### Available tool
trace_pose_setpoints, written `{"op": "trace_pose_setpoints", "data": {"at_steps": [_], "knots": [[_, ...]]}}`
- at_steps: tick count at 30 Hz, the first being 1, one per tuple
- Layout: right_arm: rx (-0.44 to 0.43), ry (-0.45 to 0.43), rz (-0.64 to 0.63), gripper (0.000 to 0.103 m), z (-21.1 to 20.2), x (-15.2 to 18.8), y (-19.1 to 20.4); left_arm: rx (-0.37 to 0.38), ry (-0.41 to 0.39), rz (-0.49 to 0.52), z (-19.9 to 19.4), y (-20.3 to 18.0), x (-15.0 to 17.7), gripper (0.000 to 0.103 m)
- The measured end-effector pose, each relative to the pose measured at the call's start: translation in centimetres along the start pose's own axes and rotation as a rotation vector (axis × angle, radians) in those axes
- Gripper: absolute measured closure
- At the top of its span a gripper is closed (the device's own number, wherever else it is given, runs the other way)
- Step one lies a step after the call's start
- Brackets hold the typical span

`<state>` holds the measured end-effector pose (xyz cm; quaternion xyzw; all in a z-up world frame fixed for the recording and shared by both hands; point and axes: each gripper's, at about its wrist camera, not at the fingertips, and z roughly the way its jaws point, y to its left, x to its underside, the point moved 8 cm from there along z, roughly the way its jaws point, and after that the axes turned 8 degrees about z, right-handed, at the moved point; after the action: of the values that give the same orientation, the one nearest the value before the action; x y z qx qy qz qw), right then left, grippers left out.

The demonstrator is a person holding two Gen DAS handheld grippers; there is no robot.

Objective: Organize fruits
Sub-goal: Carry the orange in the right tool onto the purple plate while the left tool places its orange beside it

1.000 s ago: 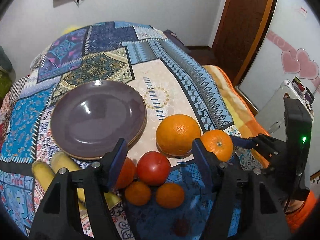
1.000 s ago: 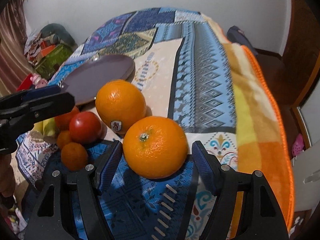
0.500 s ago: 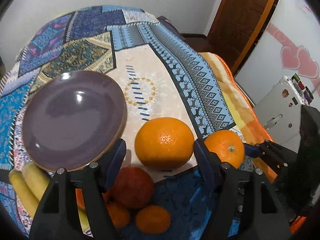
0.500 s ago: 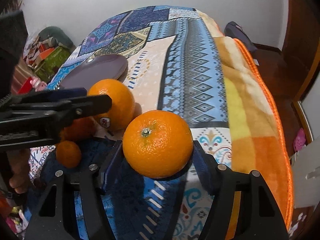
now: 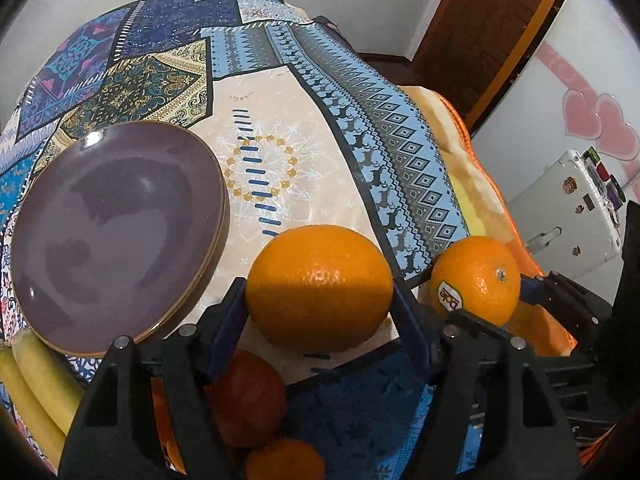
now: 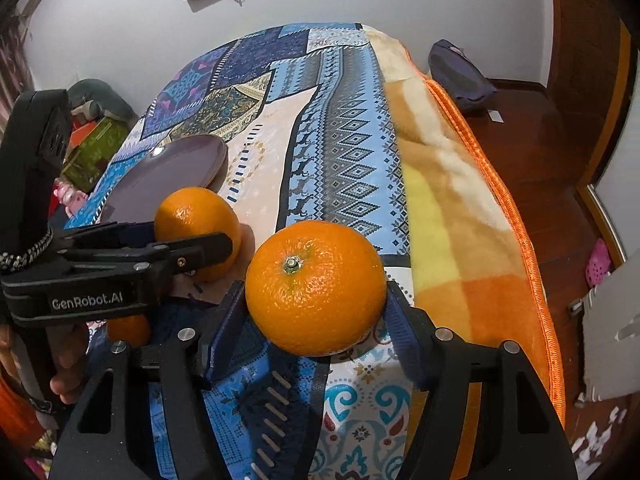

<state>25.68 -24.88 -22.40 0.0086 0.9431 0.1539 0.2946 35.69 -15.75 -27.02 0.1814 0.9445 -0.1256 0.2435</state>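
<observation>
My left gripper is shut on a large orange, its pads touching both sides; this orange also shows in the right wrist view. My right gripper is shut on a second orange with a green stem scar, held a little above the cloth; it shows in the left wrist view with a Dole sticker. An empty purple plate lies left of the left gripper. Below the left gripper lie a red tomato, a small mandarin and bananas.
The fruit lies on a bed with a patterned blue patchwork cover and an orange-edged blanket along its right side. A white appliance and a wooden door stand to the right. A dark bag lies on the floor.
Both grippers moved forward around their oranges and closed on them. The right orange has risen slightly off the cloth. The tomato and mandarins dropped lower in the left view.
</observation>
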Motion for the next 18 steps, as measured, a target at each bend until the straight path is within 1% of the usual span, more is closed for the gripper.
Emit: {"op": "trace_pose_setpoints", "data": {"at_steps": [4, 11, 18], "knots": [[-0.001, -0.014, -0.008, 0.039, -0.6, -0.3, 0.3, 0.009, -0.015, 0.0, -1.0, 0.0, 0.3, 0.034], [-0.015, -0.051, -0.025, 0.039, -1.7, -1.6, 2.2, 0.0, -0.103, -0.007, -5.6, 0.7, 0.0, 0.034], [-0.036, -0.093, -0.067, 0.039, -2.3, -3.2, 5.2, -0.048, -0.193, -0.032, -10.8, 3.4, -0.5, 0.034]]}}
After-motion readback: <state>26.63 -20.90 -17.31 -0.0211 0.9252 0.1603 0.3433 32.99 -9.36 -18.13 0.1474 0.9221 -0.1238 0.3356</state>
